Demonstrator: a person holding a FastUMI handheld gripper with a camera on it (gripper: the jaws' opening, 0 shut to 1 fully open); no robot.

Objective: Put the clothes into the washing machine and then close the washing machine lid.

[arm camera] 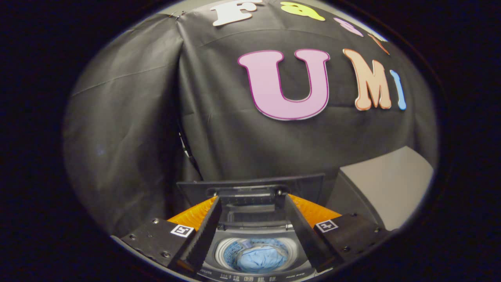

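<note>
from the gripper view, the gripper (252, 201) hangs above a small top-loading washing machine (256, 270), looking down and forward over it. its two dark ridged fingers (203, 231) are spread wide, with nothing held between them; each runs forward from a black block that carries a small square marker, and orange padding shows along the outer side of each finger.

between the fingers, down below them, the round drum (256, 254) of the washing machine is open to sight. inside it lies the clothes (258, 258), a crumpled light blue bundle that sits low in the drum, a little toward the right-hand finger's side. the pale ribbed wall of the drum rings the bundle. along the near edge of the machine's top there is a dark strip with small pale marks, too small to make out.

the washing machine lid (250, 188) stands raised at the back edge of the machine, just beyond the fingertips, its dark panel tilted up and facing the gripper. the fingertips reach up close to the lower part of the lid, but i cannot tell whether they touch it.

beyond the lid hangs the black cloth wall (129, 129) of the booth, creased and folded at a corner behind the machine. to the right of the machine, near the right finger, stands a grey box (387, 184) with a flat pale top.
</note>
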